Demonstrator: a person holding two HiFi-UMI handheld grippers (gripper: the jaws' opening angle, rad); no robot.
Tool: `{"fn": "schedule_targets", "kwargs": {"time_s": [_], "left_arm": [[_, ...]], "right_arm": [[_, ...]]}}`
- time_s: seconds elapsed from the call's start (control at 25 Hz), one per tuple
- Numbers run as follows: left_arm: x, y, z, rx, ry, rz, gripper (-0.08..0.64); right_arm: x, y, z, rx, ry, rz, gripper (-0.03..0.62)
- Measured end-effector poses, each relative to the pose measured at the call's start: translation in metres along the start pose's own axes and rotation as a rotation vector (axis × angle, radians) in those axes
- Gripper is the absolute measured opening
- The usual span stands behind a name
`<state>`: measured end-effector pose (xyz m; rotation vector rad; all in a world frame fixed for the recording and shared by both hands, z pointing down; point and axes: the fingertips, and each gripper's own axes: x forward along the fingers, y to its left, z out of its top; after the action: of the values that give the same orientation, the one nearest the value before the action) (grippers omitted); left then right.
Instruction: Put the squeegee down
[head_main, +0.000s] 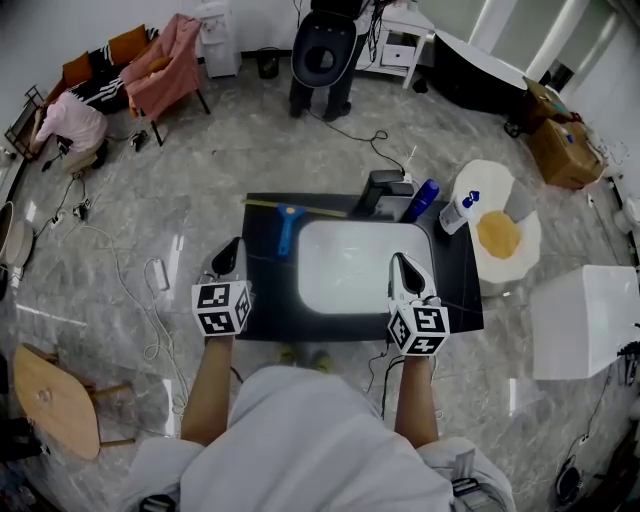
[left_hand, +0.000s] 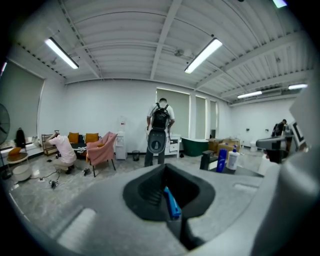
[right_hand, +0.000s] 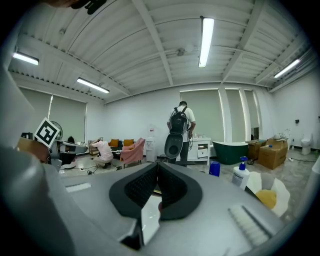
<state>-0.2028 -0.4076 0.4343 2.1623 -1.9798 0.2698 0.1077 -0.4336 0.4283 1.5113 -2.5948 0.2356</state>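
Blue-handled squeegee with yellowish blade (head_main: 287, 225): lies flat on the tabletop, far left corner, just beside the basin.
Black tabletop (head_main: 262, 300): carries a white rectangular basin (head_main: 350, 265).
Left gripper (head_main: 235, 245): fingers clenched together, nothing between them, apart from the squeegee.
Right gripper (head_main: 399, 260): fingers clenched, empty, above the basin's right rim.

- Head view: looks steeply down from close above the black table (head_main: 270, 320).
- Both gripper views: low and level, facing twelve o'clock. They share the standing person (left_hand: 160, 122) and the pink chair (left_hand: 102, 149).
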Motion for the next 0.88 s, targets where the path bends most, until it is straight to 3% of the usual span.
{"fn": "schedule_targets", "kwargs": {"time_s": [0.88], "left_arm": [[-0.003, 0.022, 0.010, 0.031, -0.043, 0.011, -0.003]], "right_arm": [[0.009, 0.003, 0.008, -0.008, -0.017, -0.002, 0.003]]}}
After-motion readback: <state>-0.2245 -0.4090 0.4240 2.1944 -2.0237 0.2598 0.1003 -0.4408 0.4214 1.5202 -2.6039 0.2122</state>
